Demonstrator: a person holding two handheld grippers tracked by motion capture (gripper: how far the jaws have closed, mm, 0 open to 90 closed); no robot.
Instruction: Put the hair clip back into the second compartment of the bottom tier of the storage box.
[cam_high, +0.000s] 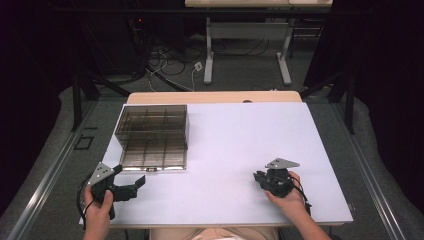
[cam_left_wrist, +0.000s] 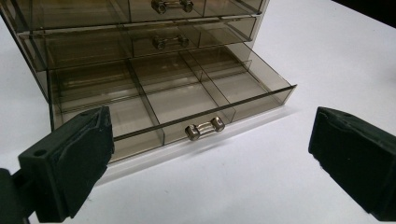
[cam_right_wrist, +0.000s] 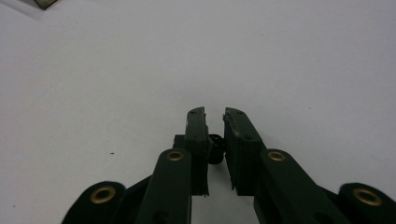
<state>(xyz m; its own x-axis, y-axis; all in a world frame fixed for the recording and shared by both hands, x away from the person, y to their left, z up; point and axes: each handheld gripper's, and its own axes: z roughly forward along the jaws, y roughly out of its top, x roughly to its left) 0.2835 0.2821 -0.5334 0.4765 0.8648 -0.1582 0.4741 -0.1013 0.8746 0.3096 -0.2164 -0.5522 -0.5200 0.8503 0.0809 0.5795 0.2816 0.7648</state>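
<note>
Drawers first: the smoky clear drawer cabinet (cam_high: 152, 136) sits on the left half of my white counter (cam_high: 240, 150), toward the far side, and its bottom drawer (cam_left_wrist: 173, 95) stands pulled out toward me. From the left claw view I see that drawer split by thin walls into several compartments, all of them looking bare, with a small metal handle (cam_left_wrist: 204, 128) on its front panel. Two more drawer fronts stack above it, each closed flush and each with its own handle.

My left claw (cam_high: 131, 186) rests low at the near left corner of the counter, just in front of the open drawer and apart from it. Its jaws stand wide; the handle lies between them in the picture but farther off, untouched.

My right claw (cam_high: 260, 177) sits on the near right side of the counter, well apart from the cabinet, pointing left across bare white surface. Its jaws are drawn narrow, with only a slim gap between the pads (cam_right_wrist: 198, 128). Something small and dark shows low in that gap; I think it belongs to the claw's own mechanism, though I cannot tell for sure.
</note>
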